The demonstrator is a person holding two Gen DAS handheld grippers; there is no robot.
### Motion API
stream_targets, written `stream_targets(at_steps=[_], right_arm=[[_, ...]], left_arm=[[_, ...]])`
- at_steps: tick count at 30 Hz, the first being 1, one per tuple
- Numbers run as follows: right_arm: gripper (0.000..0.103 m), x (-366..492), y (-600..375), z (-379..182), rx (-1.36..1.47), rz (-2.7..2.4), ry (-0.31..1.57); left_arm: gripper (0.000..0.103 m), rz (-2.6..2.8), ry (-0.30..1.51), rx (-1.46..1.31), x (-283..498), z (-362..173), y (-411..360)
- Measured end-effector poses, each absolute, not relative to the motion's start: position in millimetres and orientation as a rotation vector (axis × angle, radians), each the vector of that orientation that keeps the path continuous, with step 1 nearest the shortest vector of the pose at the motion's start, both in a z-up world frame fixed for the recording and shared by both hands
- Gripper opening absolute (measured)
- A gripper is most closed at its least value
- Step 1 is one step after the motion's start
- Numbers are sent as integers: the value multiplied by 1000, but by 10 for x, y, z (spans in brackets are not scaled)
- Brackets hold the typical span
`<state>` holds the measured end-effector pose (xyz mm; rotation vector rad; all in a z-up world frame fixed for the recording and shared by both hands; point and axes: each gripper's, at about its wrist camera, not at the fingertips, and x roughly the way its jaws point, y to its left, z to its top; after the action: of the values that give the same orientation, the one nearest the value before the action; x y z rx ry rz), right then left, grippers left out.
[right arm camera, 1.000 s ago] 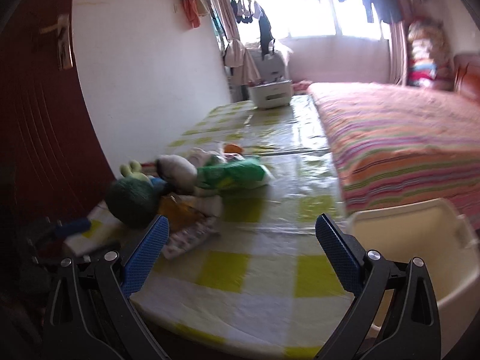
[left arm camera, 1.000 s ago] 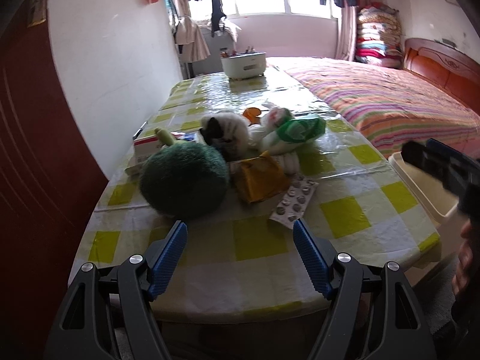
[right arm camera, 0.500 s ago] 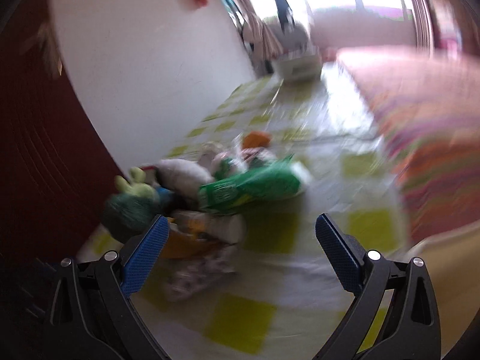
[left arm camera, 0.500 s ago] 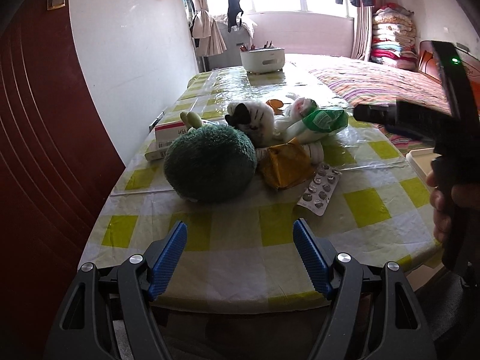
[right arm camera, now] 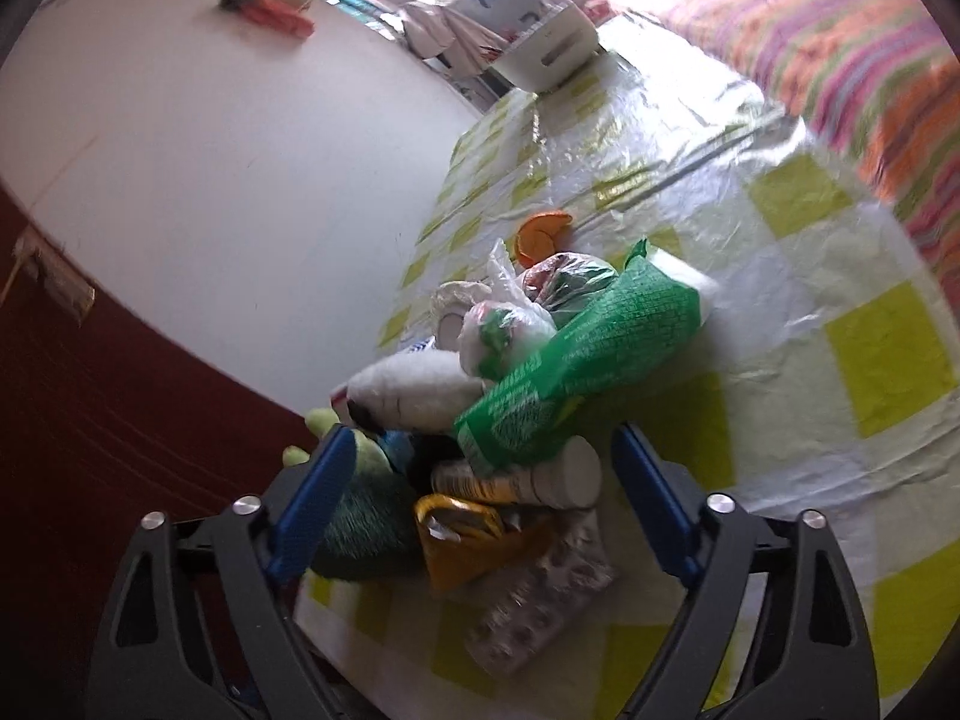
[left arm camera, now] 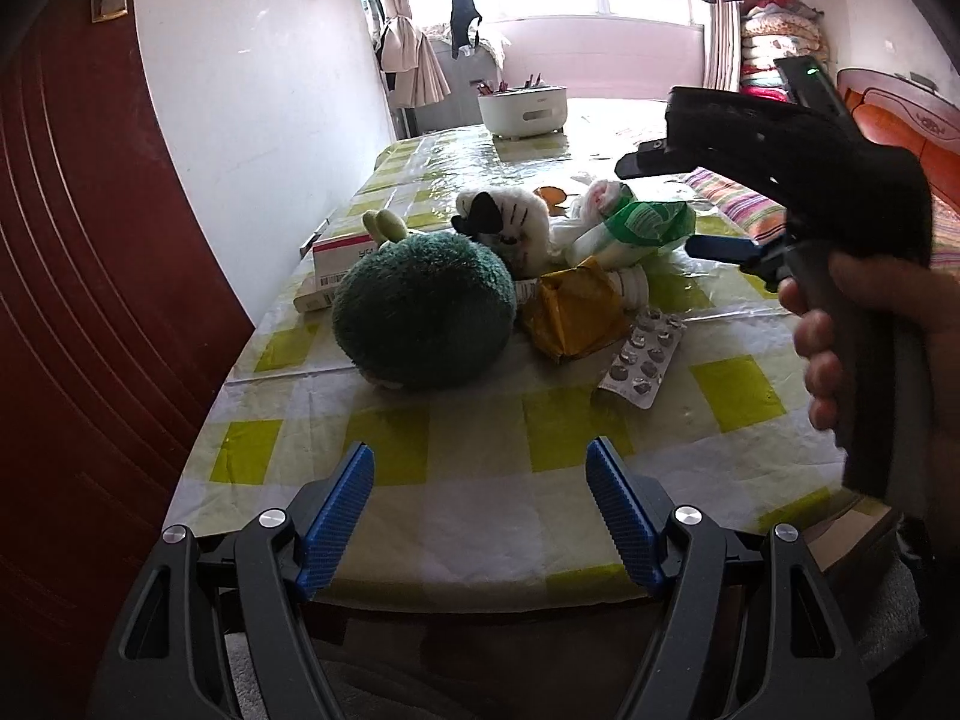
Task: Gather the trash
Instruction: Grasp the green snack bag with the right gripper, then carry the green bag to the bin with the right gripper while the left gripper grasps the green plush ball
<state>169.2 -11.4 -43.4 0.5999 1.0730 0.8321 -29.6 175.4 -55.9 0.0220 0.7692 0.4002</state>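
A heap of trash lies on the checked tablecloth [left arm camera: 480, 420]: a green and white package [left arm camera: 636, 228], a yellow wrapper [left arm camera: 573, 309], a blister pack [left arm camera: 645, 357] and a white tube [right arm camera: 540, 480]. My right gripper [right arm camera: 480, 438], held in a hand [left arm camera: 840, 324], hangs rolled over the heap. Its jaws are closing, with the green package [right arm camera: 576, 360], the tube and the yellow wrapper [right arm camera: 474, 546] between them but not pressed. My left gripper [left arm camera: 479, 453] stands open over the table's near edge with nothing in it.
A green plush toy [left arm camera: 423, 309] and a white plush toy [left arm camera: 510, 219] lie against the heap, with a pink and white box [left arm camera: 342, 255] behind. A white container [left arm camera: 522, 111] stands at the far end. A striped bed [right arm camera: 840, 60] runs along the right, a wall along the left.
My right gripper has swung in from the right over the heap, rolled, and its jaws have narrowed. The left gripper has stayed about where it was, still open.
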Motion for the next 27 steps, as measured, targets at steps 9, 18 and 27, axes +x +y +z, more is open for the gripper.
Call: stream_targets(at_steps=[9,18,27], right_arm=[[34,1856,-104,-709,699,845,1133],[27,1510,-307,-292,617,1009,956],[27,1244,-579,-51,553,1051,822]], left_arm=[[71,418,784,35,-315,-591,1798],[71,442,786,45,-243,-589,1825],[71,484,748,-1,-142,-437,2106]])
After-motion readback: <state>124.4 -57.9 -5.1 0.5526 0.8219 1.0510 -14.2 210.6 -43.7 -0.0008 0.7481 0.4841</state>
